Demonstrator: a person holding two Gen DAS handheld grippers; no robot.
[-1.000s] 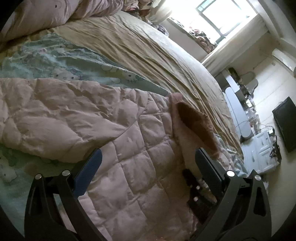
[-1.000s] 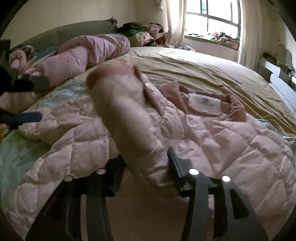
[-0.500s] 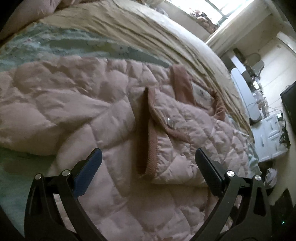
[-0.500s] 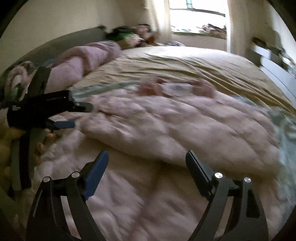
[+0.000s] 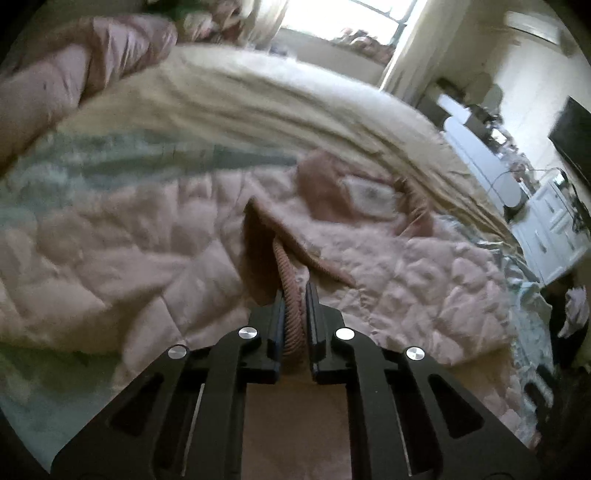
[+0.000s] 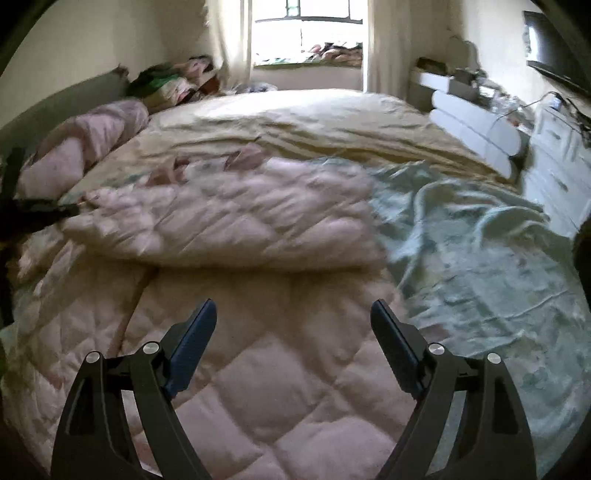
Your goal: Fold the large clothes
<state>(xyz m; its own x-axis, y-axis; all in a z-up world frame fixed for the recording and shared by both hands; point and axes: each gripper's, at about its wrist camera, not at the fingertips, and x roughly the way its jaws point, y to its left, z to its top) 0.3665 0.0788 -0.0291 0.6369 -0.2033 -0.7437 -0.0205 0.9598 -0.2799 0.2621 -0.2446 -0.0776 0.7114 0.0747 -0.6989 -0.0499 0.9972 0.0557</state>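
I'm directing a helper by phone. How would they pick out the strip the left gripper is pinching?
On the bed, find the pink quilted coat. Along its folded flap runs the ribbed trim, clamped in the left gripper. It is darker, corded, unlike the puffy quilting around it.

Daylight pours in from the window (image 6: 308, 29) at the far end, blown out to white glare, while the near bed (image 6: 295, 118) stays dim and muted. Motion blur smears the bedding in both views, worst toward the left. Fisheye bending curves everything, with black corners around each picture.
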